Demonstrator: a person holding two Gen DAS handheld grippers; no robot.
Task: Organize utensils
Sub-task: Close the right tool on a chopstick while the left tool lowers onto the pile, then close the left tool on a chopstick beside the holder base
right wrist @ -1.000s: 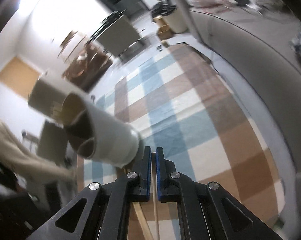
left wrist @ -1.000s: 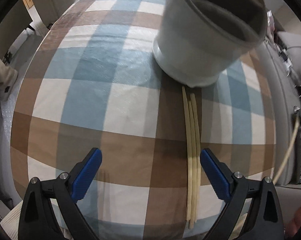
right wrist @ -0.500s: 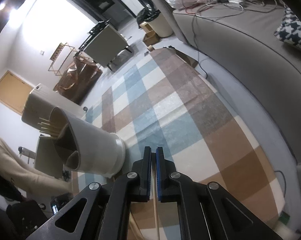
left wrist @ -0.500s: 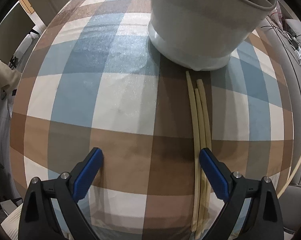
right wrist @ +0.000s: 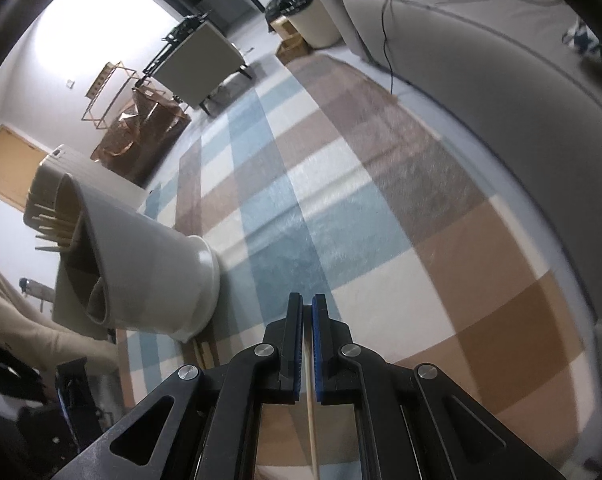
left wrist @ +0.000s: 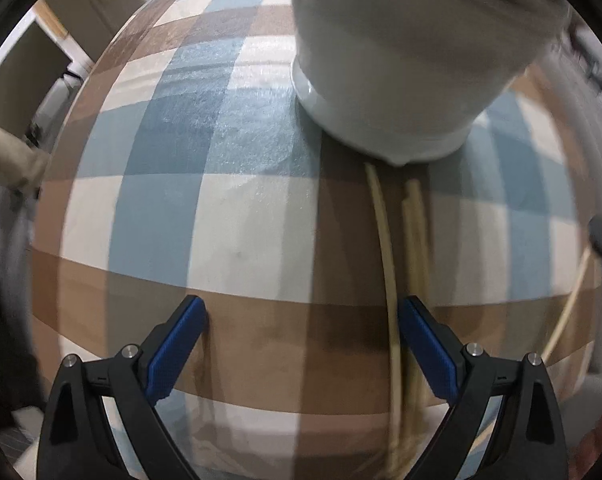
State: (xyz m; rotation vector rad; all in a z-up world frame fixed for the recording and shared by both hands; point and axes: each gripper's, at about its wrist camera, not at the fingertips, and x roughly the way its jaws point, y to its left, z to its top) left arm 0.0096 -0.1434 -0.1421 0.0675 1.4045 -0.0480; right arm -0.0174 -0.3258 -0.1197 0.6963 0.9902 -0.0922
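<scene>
On the checked tablecloth (left wrist: 237,216) a white utensil holder (left wrist: 401,72) stands at the far side, and three pale chopsticks (left wrist: 385,240) lie flat in front of it, their far ends just short of its base; the left gripper (left wrist: 301,344) hangs over the cloth with its blue pads (left wrist: 173,350) spread wide and nothing between them, the right-hand pad just beside the loose sticks; the right gripper (right wrist: 307,320) has its pads pressed nearly together on a single chopstick (right wrist: 311,420), whose shaft runs back between the fingers; from the right wrist camera the holder (right wrist: 141,264) is to the left, more chopsticks (right wrist: 51,224) poking from one of its compartments; a grey sofa (right wrist: 501,60) borders the table on the right, a chair (right wrist: 197,68) and a wooden door (right wrist: 9,160) lie beyond; compared with half a second ago the holder fills more of the left view and is blurred, the loose sticks sit slightly spread, and the right view shows the holder larger and nearer
</scene>
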